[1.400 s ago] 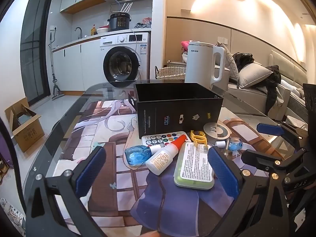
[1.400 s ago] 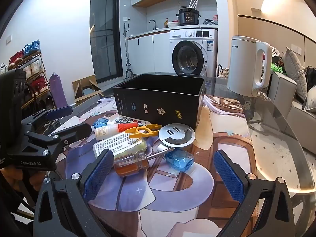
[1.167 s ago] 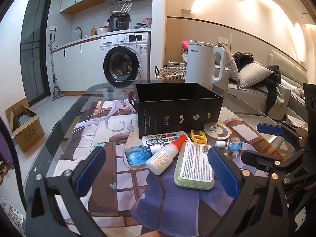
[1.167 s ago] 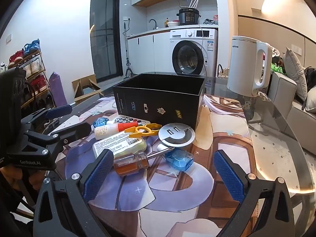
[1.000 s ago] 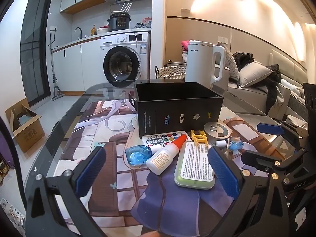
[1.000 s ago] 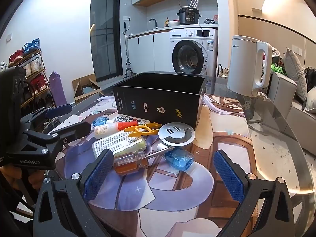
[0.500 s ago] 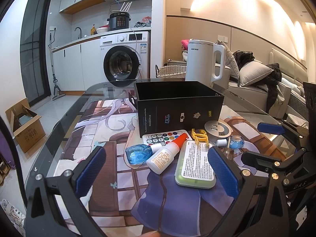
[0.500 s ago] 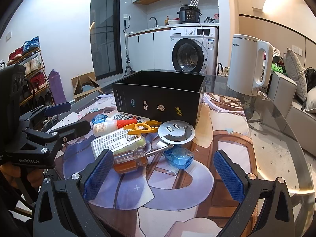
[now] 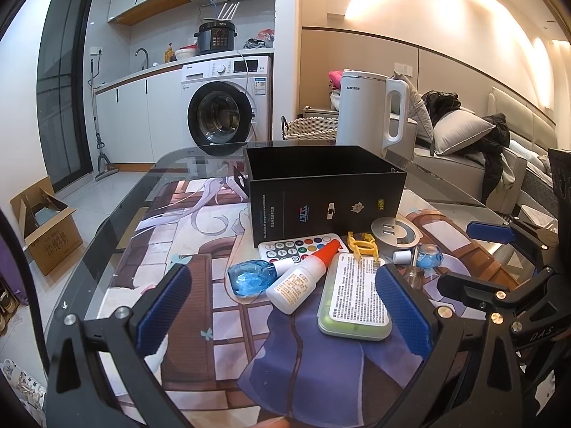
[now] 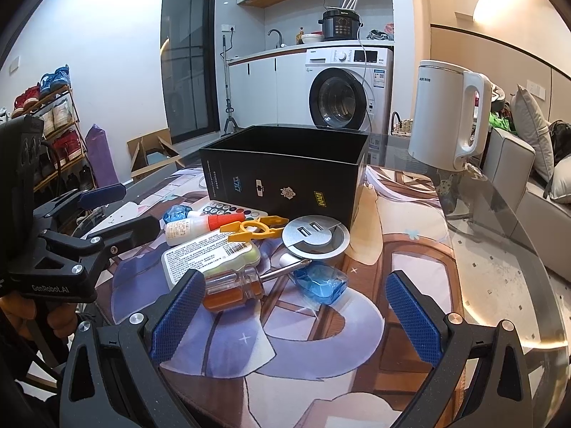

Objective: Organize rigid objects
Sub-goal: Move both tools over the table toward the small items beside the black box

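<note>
An open black box (image 9: pixel 326 192) (image 10: pixel 285 182) stands on the table mat. In front of it lie a remote with coloured buttons (image 9: pixel 299 246), a glue bottle with a red cap (image 9: pixel 303 278) (image 10: pixel 200 226), a green case with a white label (image 9: pixel 355 297) (image 10: pixel 210 255), a yellow clip (image 9: pixel 362 242) (image 10: pixel 257 228), a round silver USB hub (image 9: pixel 394 233) (image 10: pixel 314 237), an amber-handled screwdriver (image 10: pixel 239 287) and blue plastic pieces (image 9: pixel 249 278) (image 10: pixel 319 281). My left gripper (image 9: pixel 282 306) is open and empty, just short of the glue bottle and case. My right gripper (image 10: pixel 292 317) is open and empty, just short of the screwdriver.
A white kettle (image 9: pixel 369 110) (image 10: pixel 448 114) stands on the glass table (image 10: pixel 499 249) behind and right of the box. A wicker basket (image 9: pixel 310 128) sits beyond. A cardboard box (image 9: pixel 44 230) lies on the floor to the left. A sofa (image 9: pixel 474 164) stands on the right.
Both grippers have edged slightly forward toward the pile of objects and stayed open. No object has moved.
</note>
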A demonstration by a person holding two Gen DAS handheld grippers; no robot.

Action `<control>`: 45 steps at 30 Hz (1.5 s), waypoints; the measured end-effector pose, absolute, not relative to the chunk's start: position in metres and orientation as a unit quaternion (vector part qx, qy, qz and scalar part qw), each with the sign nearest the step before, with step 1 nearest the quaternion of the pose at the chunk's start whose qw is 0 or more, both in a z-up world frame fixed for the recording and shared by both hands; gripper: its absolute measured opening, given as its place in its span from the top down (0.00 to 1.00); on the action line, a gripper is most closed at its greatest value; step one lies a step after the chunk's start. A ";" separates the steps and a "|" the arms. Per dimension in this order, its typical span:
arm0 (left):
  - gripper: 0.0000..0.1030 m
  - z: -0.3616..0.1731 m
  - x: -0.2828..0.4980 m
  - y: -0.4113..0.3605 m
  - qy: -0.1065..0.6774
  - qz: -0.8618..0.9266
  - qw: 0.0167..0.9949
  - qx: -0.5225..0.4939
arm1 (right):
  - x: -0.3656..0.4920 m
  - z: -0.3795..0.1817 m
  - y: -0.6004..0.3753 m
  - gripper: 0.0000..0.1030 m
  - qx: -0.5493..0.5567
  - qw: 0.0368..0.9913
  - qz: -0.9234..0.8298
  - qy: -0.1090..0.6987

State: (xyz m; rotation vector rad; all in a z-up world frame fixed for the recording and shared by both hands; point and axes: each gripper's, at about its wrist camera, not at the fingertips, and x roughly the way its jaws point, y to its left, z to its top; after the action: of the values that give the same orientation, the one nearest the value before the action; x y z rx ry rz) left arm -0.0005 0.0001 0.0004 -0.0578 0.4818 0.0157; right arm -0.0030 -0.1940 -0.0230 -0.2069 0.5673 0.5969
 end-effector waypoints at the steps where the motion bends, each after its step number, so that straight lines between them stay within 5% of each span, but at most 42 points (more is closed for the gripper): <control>1: 0.00 0.001 -0.001 0.000 0.238 0.008 0.971 -0.029 | -0.003 -0.023 -0.194 0.00 -0.100 0.911 0.289 0.275; 45: 0.00 -0.014 0.005 0.010 0.248 0.012 0.968 -0.037 | 0.007 -0.027 -0.198 0.00 -0.108 0.912 0.263 0.296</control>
State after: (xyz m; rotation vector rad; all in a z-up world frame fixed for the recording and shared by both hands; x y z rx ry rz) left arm 0.0054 0.0104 -0.0135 -0.0743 0.5018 0.0244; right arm 0.0073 -0.1981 -0.0272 -0.2231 0.6091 0.5420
